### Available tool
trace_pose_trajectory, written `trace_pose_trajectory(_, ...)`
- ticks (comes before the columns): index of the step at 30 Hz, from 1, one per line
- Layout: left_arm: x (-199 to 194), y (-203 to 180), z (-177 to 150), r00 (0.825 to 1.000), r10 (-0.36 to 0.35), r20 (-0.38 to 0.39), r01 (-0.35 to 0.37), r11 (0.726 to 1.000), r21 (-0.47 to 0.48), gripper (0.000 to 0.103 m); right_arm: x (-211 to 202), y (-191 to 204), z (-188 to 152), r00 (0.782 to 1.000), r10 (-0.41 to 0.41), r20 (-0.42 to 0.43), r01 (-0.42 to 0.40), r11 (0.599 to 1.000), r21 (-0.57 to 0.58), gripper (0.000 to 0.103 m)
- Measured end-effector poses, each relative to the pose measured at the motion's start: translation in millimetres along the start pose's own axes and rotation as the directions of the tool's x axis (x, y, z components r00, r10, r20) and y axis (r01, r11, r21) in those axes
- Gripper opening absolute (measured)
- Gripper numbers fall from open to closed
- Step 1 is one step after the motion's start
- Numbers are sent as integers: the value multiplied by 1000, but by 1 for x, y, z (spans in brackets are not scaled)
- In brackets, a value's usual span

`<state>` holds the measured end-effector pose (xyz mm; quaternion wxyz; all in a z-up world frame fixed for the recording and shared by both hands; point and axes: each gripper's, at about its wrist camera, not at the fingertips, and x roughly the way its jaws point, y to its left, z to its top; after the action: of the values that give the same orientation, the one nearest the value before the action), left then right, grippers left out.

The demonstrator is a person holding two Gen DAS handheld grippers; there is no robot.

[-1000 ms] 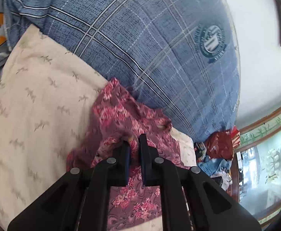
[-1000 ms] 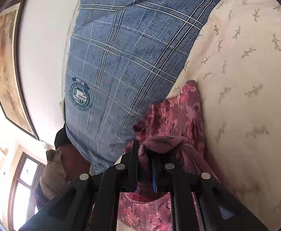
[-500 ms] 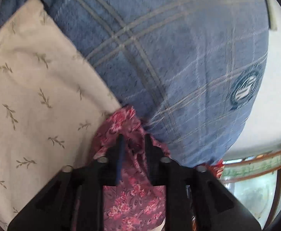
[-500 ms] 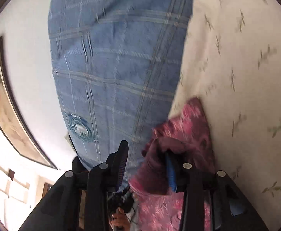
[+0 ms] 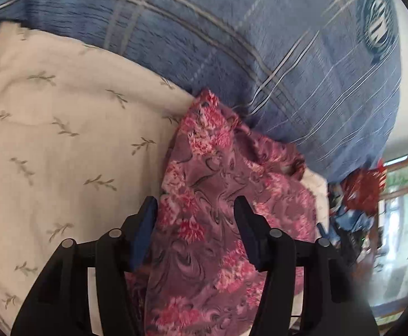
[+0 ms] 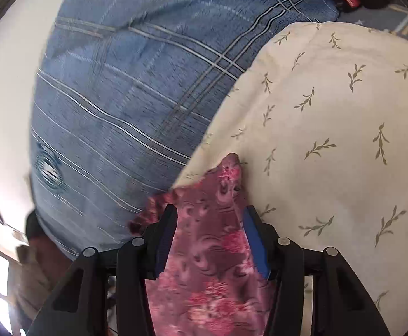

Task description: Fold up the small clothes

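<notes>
While the floral garment is lying at the cream sheet's edge against the blue plaid blanket, the left gripper and right gripper are spreading apart, releasing it; both should be clearing the cloth without dragging the fold.

No legible text; round emblem on blue plaid blanket blurred.
</notes>
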<state>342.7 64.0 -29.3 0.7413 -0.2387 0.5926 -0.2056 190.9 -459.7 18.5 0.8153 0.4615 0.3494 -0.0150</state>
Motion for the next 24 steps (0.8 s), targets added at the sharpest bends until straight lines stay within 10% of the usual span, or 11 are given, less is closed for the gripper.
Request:
trace_pose_trajectory(6, 23, -8, 10, 1000, 22, -11, -22, 1000, 2, 42, 38, -3, 13, 988, -154, -17, 152, 985, -78, 51)
trace_pose_trajectory(8, 19, -16, 12, 999, 33, 22, -34, 999, 29, 9, 48, 5, 15, 991, -131, -10, 129, 982, -135, 21)
trace_pose_trajectory(9, 16, -18, 12, 999, 40, 33, -41, 999, 31, 9, 55, 12, 15, 988, -152, -27, 145, 974, -174, 2)
trace_pose_trajectory(12, 6, -17, 12, 998, 27, 64, -28, 1000, 9, 8, 61, 35, 14, 976, -217, -4, 208, 938, -277, 4)
trace_pose_trajectory(18, -30, -8, 12, 977, -43, 208, 46, 999, -11, 4, 14, 63, 28, 985, 73, 159, -31, 968, -250, 4)
trace_pose_trajectory(24, -3, 33, 32, 987, -9, 159, 31, 990, -134, 3, 66, 37, 32, 992, -63, 106, 79, 985, -153, 4)
